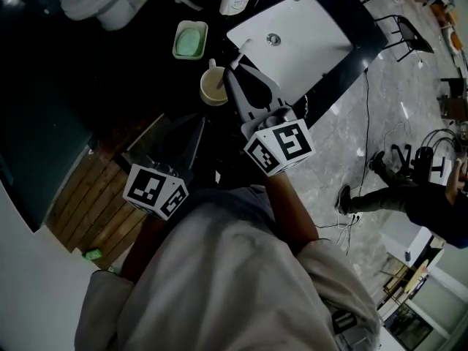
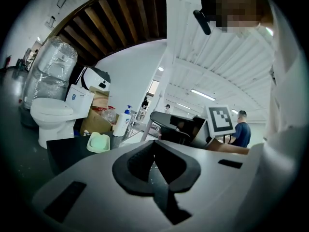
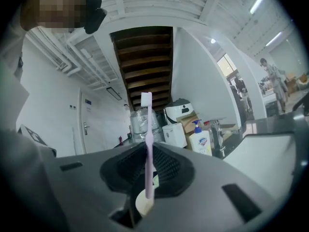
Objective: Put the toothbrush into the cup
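Toothbrush (image 3: 148, 149): pink handle, bristles up, clamped upright in right gripper (image 3: 147, 166) directly over cup (image 1: 214, 88), presumably for a straight drop. Cup stands on dark counter (image 1: 139, 72) beside sink (image 1: 314, 50). Left gripper (image 2: 155, 167): jaws together, empty, held aside.

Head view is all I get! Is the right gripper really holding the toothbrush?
Observer: Yes. In the right gripper view, the right gripper has its fingers pinched on the pale pink toothbrush, which stands upright with its bristles on top.
Operator: Is it over the cup?
Observer: In that view the cream cup shows just below the fingers, right at the toothbrush's lower end. I cannot tell whether the end is inside it.
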The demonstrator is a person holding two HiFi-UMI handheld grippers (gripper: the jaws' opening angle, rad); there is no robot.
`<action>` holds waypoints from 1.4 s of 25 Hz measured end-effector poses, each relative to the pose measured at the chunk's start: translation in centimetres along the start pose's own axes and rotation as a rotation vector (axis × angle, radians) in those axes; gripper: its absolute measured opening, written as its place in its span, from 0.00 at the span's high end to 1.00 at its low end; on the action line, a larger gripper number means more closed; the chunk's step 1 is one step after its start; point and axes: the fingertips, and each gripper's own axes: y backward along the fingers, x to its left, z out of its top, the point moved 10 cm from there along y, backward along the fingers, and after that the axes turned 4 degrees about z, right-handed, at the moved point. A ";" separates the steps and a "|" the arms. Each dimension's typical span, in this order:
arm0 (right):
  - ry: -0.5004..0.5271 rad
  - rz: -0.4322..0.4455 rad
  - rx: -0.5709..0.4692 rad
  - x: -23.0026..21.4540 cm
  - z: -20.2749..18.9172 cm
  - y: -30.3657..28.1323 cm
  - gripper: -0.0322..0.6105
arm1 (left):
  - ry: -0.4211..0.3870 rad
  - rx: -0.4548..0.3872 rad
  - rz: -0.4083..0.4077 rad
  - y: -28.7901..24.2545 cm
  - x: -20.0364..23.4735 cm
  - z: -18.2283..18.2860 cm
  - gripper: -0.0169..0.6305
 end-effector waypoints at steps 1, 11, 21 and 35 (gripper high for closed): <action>0.002 -0.006 0.007 -0.1 -0.3 -0.1 0.87 | 0.004 0.000 0.003 0.0 0.0 0.0 0.96; -0.009 -0.062 0.061 -1.2 -2.4 -0.5 0.87 | 0.077 0.007 -0.031 -0.5 -0.7 -0.8 0.96; -0.017 -0.069 0.125 -1.3 -4.6 -1.0 0.87 | 0.092 0.007 -0.018 0.2 -0.4 -1.5 0.96; -0.012 -0.088 0.182 -0.9 -6.6 -1.0 0.87 | 0.107 0.002 0.006 1.3 0.4 -2.0 0.96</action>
